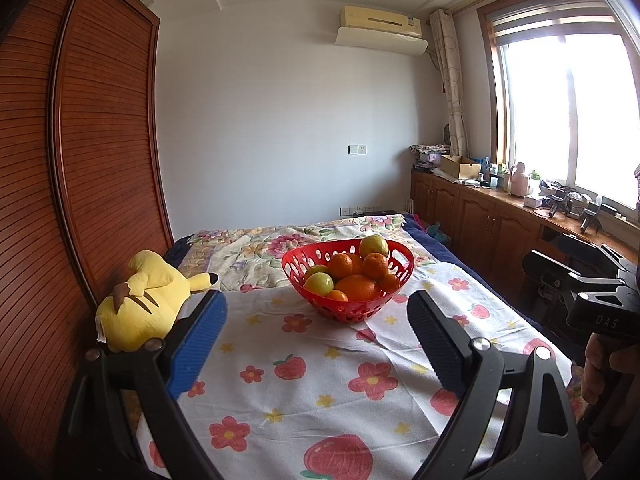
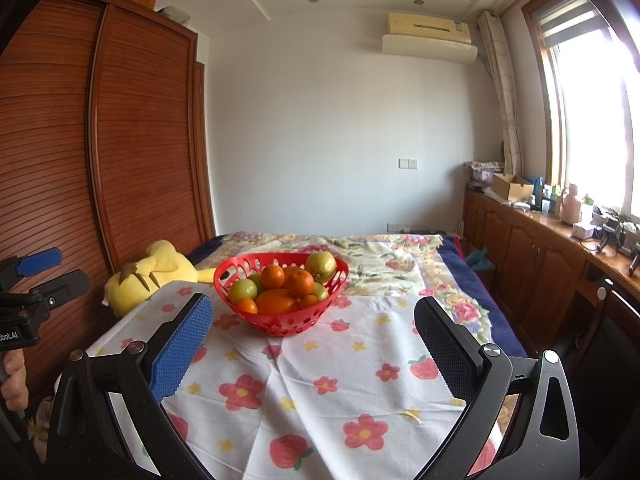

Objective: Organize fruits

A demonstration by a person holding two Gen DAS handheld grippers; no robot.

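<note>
Fruits (image 1: pixel 352 276) – oranges and green ones – all sit heaped in red basket (image 1: pixel 374 310) on flowered cloth (image 1: pixel 304 380), none loose on it. Left gripper (image 1: pixel 316 340) and right gripper (image 2: pixel 312 344) both spread and empty, basket at 12 o'clock – fits a finished gathering or a sort yet to come

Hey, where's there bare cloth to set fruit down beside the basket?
The white flowered cloth is free between the red basket and both open grippers, left gripper, right gripper, also right of the basket. Left is tight: the yellow plush toy lies there.
</note>
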